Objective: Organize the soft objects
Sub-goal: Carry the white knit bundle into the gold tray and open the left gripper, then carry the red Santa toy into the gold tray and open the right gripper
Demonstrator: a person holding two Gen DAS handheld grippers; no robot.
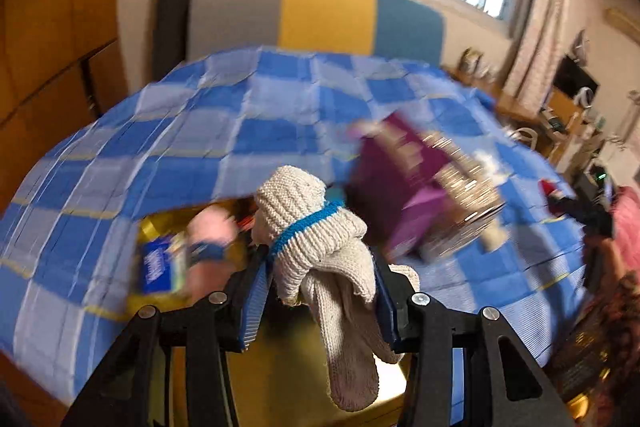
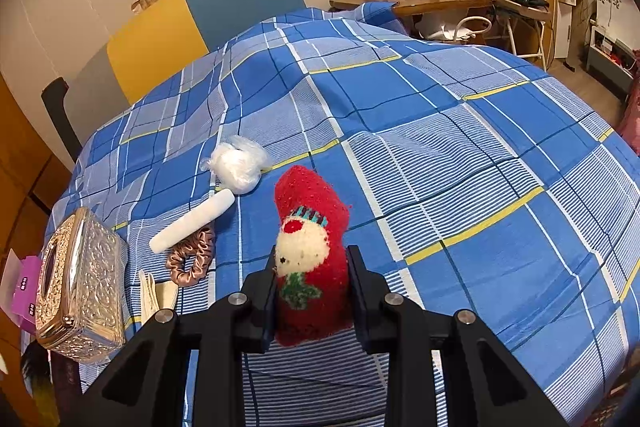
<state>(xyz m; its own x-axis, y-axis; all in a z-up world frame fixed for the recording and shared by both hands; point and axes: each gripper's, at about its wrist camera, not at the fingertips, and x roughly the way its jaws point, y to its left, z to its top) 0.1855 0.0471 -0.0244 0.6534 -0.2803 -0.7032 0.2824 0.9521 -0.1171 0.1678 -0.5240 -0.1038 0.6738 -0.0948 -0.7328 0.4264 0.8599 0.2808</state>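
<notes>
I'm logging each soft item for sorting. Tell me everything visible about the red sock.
The red sock is fuzzy, with a cream snowman face, a red nose, a striped band above and a green sprig below. It stands upright, pinched between the black fingers of the right hand-held gripper, over the blue plaid bedspread.

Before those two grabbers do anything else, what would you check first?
1. Left gripper holds the cream knitted glove with the blue band: ok.
2. Right gripper holds the red fuzzy snowman sock: ok.
3. Glove seated well, not slipping: cannot tell, its fingers dangle.
4. Left view sharp: not ok, blurred.
5. Bare blue checked bedspread ahead of the sock: ok.
</notes>
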